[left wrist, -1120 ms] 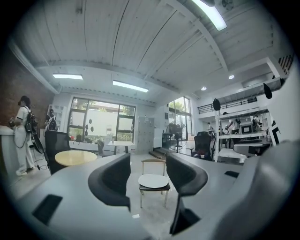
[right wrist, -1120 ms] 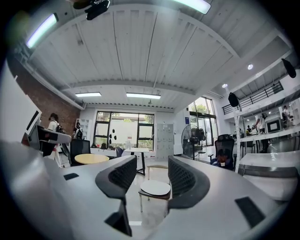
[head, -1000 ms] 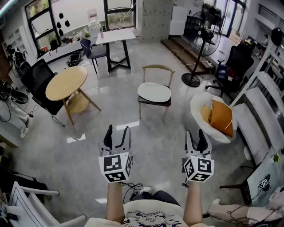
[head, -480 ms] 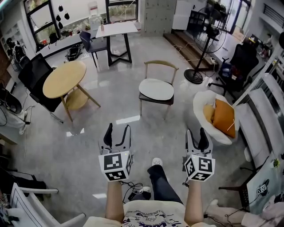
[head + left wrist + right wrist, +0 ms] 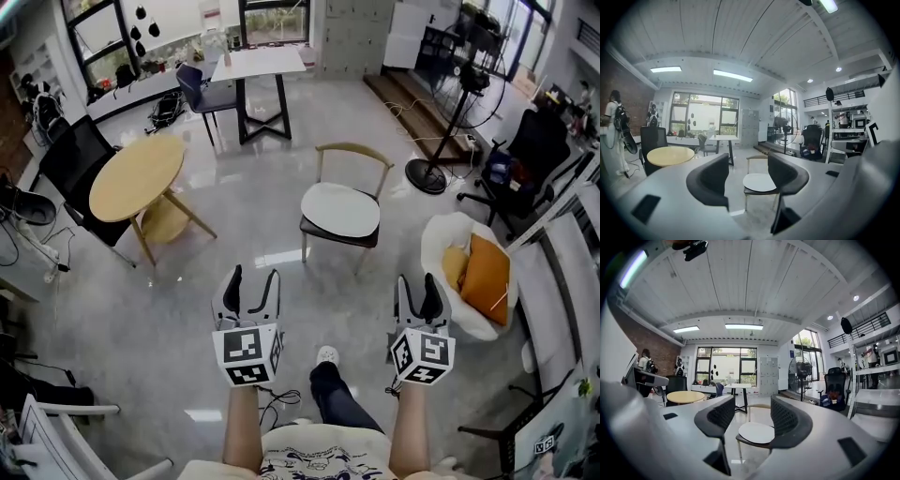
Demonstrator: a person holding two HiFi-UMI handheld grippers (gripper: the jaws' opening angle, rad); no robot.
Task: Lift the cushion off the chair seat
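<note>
The chair point(image 5: 354, 152) has a wooden back and a round white cushion point(image 5: 340, 208) lying flat on its seat. It stands on the grey floor ahead of both grippers, well apart from them. My left gripper point(image 5: 253, 281) is held out level, open and empty. My right gripper point(image 5: 417, 286) is beside it; its jaws have just been opening, and nothing is between them. In the left gripper view the cushion point(image 5: 758, 182) shows between the spread jaws of that gripper point(image 5: 750, 171). In the right gripper view the cushion point(image 5: 756, 432) sits likewise beyond the open right gripper point(image 5: 752, 417).
A round wooden table point(image 5: 139, 176) stands to the left with a black office chair point(image 5: 70, 164) behind it. At the right is a white bowl seat point(image 5: 450, 253) holding orange pillows point(image 5: 486, 277). A standing fan point(image 5: 441, 169) and a white table point(image 5: 258, 64) are farther back.
Both grippers have travelled forward with the person, and the chair now appears nearer and larger. The person's leg and shoe have stepped into view between the arms.
</note>
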